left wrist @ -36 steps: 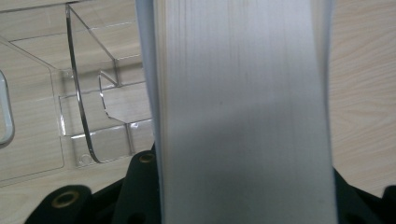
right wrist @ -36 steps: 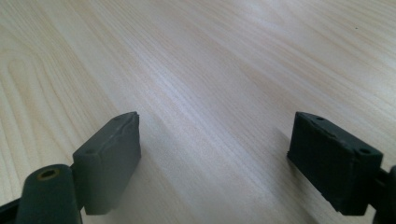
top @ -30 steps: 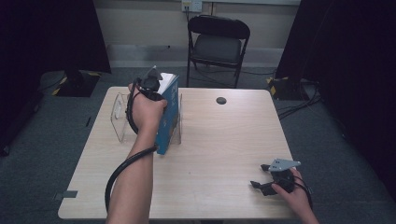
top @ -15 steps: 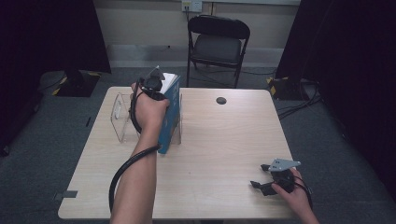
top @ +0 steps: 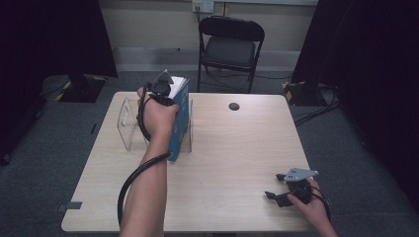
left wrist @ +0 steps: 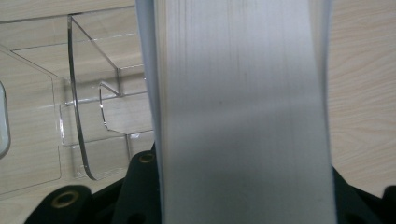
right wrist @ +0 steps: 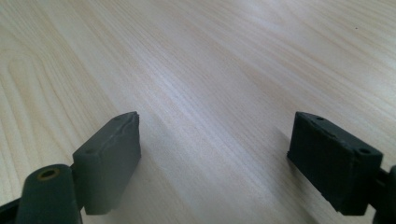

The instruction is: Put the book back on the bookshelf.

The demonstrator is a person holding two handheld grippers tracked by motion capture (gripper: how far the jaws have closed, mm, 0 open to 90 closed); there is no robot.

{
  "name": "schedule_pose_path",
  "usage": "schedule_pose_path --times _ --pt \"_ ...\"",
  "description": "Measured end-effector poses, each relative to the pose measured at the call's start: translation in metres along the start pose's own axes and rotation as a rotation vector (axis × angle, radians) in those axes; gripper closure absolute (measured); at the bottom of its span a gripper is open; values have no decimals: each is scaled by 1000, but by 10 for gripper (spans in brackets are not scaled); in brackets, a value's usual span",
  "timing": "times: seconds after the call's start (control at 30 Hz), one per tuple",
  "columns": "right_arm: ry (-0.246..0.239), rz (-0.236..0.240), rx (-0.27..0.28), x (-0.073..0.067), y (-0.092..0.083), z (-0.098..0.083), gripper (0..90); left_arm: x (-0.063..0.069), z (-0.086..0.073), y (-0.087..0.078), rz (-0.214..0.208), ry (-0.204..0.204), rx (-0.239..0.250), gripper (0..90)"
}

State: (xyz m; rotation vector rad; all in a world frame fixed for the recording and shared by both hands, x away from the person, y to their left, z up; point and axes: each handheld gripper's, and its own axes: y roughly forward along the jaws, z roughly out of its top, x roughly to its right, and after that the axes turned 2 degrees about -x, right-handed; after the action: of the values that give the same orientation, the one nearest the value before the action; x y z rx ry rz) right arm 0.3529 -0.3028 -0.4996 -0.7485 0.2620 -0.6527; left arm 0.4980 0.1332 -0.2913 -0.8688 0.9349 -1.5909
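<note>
Honestly, with the left gripper [top: 165,89] clamped on the book [top: 180,118] standing in the clear rack [top: 129,129] – right gripper [top: 282,190] gaping, idle – I'd lower it straight, no tilting.

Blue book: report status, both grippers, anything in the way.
Left gripper shut on blue book, upright at clear acrylic stand. Right gripper open, empty, low over table. Nothing in the way.
</note>
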Motion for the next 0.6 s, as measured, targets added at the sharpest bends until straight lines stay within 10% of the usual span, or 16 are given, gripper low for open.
schedule_pose_path --times 0.6 --pt "2 -2 1 0 0 0 160 3 -4 3 14 7 22 618"
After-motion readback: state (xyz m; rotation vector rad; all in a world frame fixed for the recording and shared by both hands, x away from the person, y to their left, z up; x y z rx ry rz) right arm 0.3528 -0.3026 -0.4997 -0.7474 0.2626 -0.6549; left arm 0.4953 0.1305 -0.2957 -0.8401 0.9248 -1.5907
